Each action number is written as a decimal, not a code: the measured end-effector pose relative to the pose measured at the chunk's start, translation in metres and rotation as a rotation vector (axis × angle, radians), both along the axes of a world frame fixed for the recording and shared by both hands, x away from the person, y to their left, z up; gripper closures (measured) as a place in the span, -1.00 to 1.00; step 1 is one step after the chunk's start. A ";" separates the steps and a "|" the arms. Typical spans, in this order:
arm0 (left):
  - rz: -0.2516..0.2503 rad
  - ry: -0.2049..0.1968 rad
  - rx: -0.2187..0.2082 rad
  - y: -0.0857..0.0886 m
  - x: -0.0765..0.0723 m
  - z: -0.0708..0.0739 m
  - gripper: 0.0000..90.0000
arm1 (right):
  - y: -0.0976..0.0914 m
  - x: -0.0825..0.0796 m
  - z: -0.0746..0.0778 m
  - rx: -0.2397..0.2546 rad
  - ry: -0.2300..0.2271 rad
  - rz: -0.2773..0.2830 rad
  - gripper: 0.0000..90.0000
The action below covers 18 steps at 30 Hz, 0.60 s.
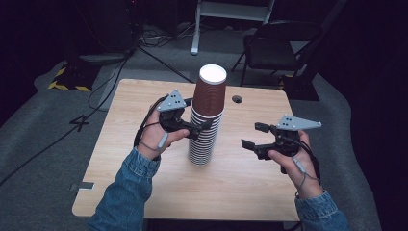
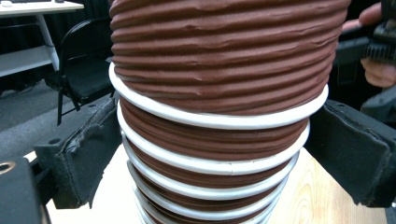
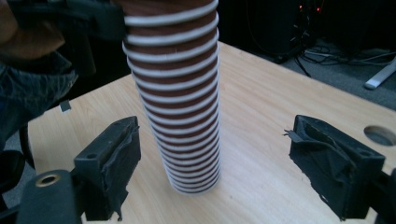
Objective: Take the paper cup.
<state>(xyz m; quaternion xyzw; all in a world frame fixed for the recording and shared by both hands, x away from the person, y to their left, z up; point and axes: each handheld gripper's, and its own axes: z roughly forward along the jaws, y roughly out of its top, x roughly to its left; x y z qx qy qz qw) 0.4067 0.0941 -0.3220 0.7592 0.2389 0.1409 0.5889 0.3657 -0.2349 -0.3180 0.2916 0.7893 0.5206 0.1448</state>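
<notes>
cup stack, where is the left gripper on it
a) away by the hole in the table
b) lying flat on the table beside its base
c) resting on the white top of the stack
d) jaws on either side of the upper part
d: in the high view the left gripper reaches the cup stack well above its base, and the left gripper view shows a black jaw on each side of the ribbed cups.

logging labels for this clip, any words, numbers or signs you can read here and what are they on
"4": a dark mark that reads like this digit on the grey floor left of the table, at.
Cup stack: plain brown with white rims, no print.
Claws, left and right: no readable label.
</notes>
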 end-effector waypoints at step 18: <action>-0.009 -0.003 -0.004 0.001 0.002 -0.001 -0.88 | 0.051 0.024 0.082 0.007 -0.076 0.018 -0.65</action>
